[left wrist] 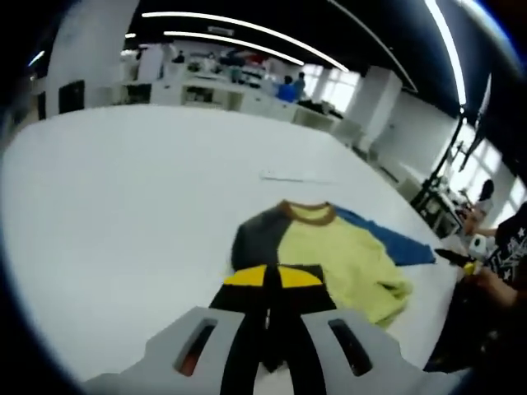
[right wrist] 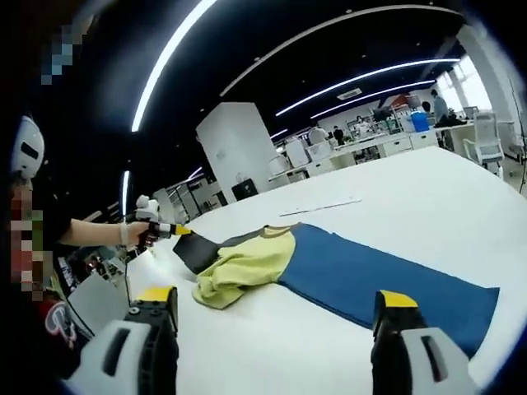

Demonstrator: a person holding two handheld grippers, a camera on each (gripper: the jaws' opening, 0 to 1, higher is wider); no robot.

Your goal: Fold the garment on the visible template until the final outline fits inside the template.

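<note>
A garment (left wrist: pixel 325 251) lies on the white table (left wrist: pixel 123 206), with a brown collar, a yellow body, a dark grey sleeve (left wrist: pixel 251 239) and a blue part (left wrist: pixel 395 243). My left gripper (left wrist: pixel 273 276) has its yellow-tipped jaws together at the near edge of the dark grey sleeve. In the right gripper view, the left gripper (right wrist: pixel 174 231) meets the raised corner of that sleeve (right wrist: pixel 198 251). The yellow part (right wrist: pixel 243 267) is bunched up and the blue part (right wrist: pixel 387 280) lies flat. My right gripper (right wrist: pixel 277 296) stands open just before the blue cloth. A hand holds the right gripper (left wrist: pixel 451 256) at the table's edge.
A thin pale strip (left wrist: pixel 292 176) lies on the table beyond the collar, also seen as the strip (right wrist: pixel 321 207). A person (left wrist: pixel 502 271) stands at the table's right edge near a dark stand (left wrist: pixel 436 177). Desks and people fill the far room.
</note>
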